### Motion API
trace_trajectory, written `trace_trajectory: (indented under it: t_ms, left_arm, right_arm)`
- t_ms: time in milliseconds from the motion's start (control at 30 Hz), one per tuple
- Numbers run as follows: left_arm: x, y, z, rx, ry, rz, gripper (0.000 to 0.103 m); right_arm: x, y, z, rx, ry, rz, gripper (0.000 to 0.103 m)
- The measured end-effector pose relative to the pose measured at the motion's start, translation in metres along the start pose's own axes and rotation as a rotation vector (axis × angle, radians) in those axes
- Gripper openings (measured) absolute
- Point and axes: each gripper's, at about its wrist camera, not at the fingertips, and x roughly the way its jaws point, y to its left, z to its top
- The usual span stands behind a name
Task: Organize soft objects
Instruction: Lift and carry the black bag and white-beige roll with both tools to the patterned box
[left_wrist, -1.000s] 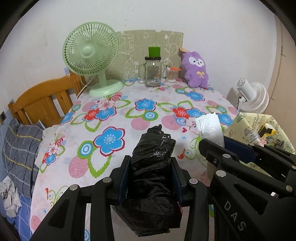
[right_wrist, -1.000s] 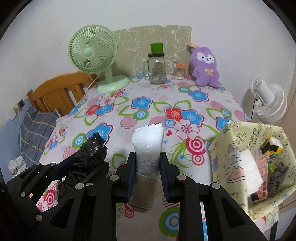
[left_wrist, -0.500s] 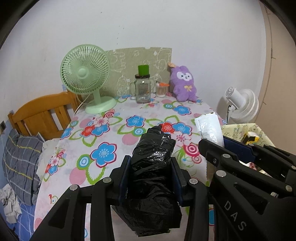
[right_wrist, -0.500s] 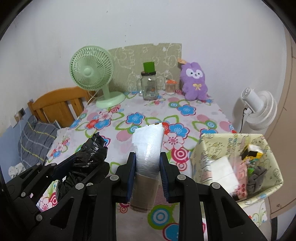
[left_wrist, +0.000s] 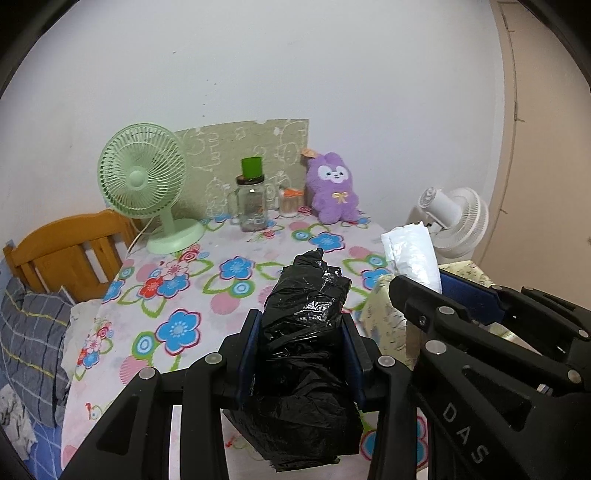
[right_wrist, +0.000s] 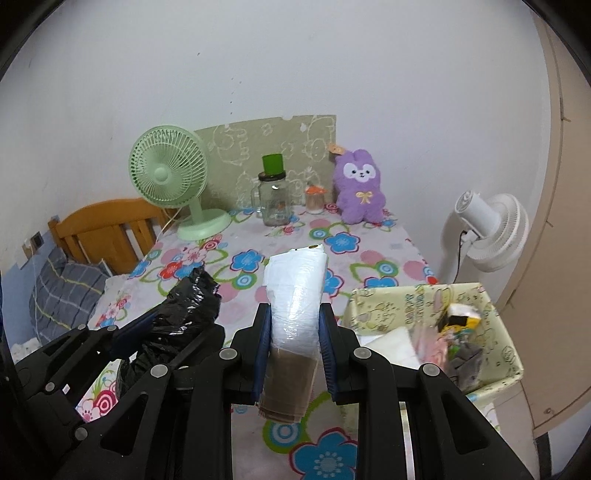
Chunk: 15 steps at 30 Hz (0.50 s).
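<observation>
Tongs of both hands carry rolls above the worktop (right_wrist: 384, 258): left tongs (left_wrist: 301, 354) clamp the black bag roll (left_wrist: 306, 332), right tongs (right_wrist: 293, 347) clamp the white bag roll (right_wrist: 295, 291), probably for the box (right_wrist: 506, 354) at 3 o'clock.

Even, soft indoor light fills both wrist views, bright enough to show colours plainly, with no hard shadows on the pale wall (left_wrist: 332, 74). Small white highlights glint on the crinkled black plastic bundle (left_wrist: 306, 332) held in the left gripper (left_wrist: 301, 354) and on the clear wrap of the white roll (right_wrist: 295, 295) in the right gripper (right_wrist: 293, 350). Fisheye distortion bends the wall and door frame (right_wrist: 565, 147) to the gripper's right, and dark vignetting rings every corner. Contents of the patterned box (right_wrist: 506, 354) beside the right gripper look slightly blurred.
</observation>
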Motion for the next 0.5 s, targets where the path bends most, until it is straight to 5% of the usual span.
trace_trajectory:
  t_ms: [500]
  left_arm:
    - [0.013,-0.050,0.013,0.059,-0.008,-0.073,0.042]
  right_arm:
    - [-0.010,-0.050,0.003,0.041,-0.012,-0.064,0.028]
